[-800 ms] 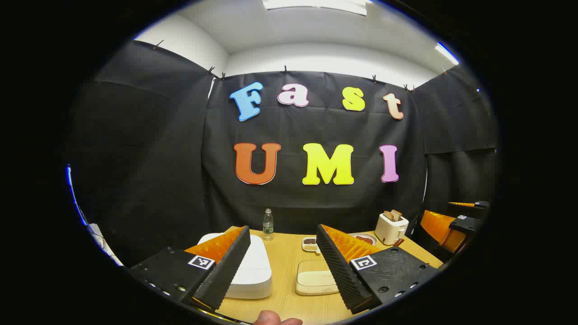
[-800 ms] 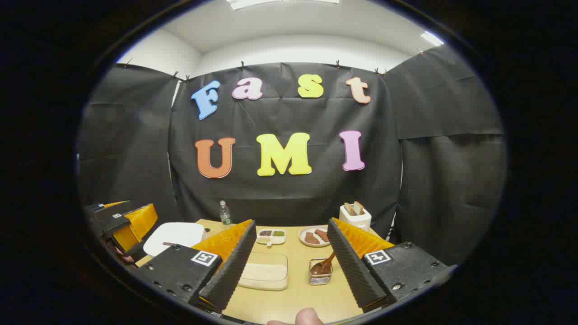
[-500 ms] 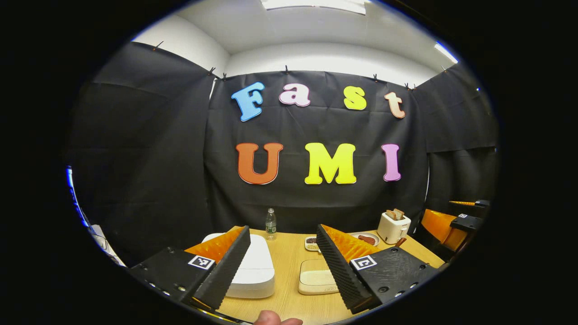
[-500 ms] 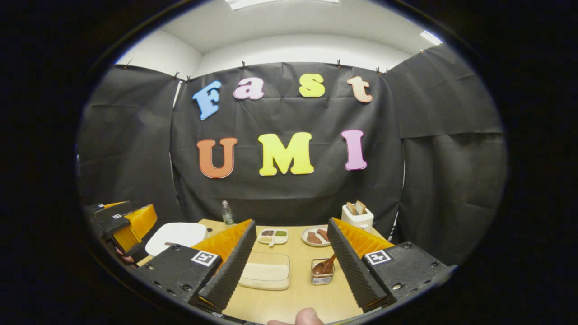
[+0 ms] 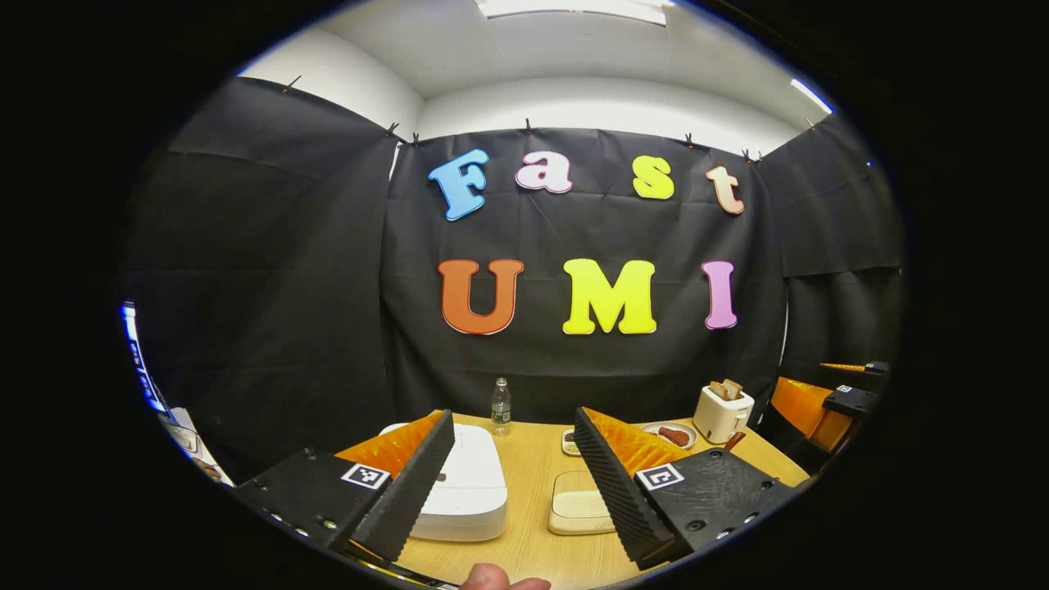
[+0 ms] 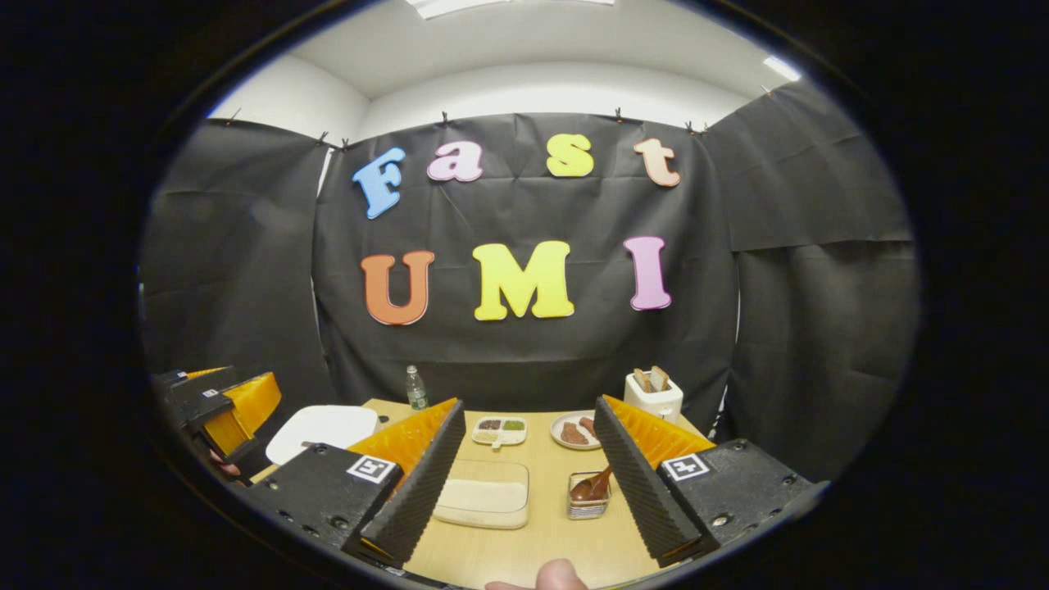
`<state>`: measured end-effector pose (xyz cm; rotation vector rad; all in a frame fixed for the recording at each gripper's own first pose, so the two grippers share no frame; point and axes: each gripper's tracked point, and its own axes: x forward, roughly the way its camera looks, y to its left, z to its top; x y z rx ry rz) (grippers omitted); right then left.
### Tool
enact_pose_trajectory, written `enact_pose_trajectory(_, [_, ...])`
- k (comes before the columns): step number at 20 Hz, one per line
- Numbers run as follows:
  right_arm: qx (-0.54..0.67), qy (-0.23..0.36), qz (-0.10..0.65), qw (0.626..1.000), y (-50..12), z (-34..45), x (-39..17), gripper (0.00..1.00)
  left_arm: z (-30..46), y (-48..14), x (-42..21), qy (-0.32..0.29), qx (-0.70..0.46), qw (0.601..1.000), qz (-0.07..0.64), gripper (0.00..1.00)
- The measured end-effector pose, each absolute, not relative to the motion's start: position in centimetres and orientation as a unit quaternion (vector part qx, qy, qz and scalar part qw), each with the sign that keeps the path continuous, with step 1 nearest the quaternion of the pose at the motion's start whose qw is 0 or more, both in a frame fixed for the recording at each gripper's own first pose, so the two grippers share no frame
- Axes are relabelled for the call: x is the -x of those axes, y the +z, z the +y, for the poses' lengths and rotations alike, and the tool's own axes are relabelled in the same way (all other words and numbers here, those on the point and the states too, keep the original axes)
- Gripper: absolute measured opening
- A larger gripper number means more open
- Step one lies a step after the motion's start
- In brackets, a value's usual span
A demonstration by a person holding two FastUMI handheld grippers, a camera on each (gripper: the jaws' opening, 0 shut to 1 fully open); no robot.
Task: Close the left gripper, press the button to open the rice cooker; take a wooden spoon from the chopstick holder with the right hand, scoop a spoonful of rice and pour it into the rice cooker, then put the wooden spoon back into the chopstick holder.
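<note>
In the left gripper view the left gripper [image 5: 512, 471] hangs over the near edge of the wooden table [image 5: 524, 557], its fingers spread wide with nothing between them. Just past its left finger sits the white rice cooker [image 5: 463, 487], lid down, and beside that, toward the middle of the table, a shallow clear tray of rice [image 5: 578, 510]. In the right gripper view the right gripper [image 6: 529, 471] is likewise released, fingers well apart and empty, with a fingertip of the person's hand [image 6: 551, 576] at the bottom edge. Between its fingers lie the rice tray [image 6: 483, 501] and, just to the right of it, the small clear chopstick holder [image 6: 588, 501] with the wooden spoon [image 6: 592, 487] resting in it, bowl down and handle tilted up to the right. Farther back are a small divided dish [image 6: 500, 429] with dark and green contents, and a round plate [image 6: 574, 430] holding brown pieces. Behind the plate stands a white toaster [image 6: 653, 395] with two slices of bread sticking up. A water bottle [image 6: 416, 388] stands at the far edge near the cloth wall.
</note>
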<state>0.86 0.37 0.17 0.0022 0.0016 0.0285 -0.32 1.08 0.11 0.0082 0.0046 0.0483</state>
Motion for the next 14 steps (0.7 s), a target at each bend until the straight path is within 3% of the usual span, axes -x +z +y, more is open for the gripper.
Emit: enact_pose_trajectory(14, [-0.003, 0.012, 0.010, 1.000, -0.1, -1.8, -3.1, 1.00, 3.3, -3.0, -1.5, 0.043, -0.016, 0.997, 0.059, 0.94])
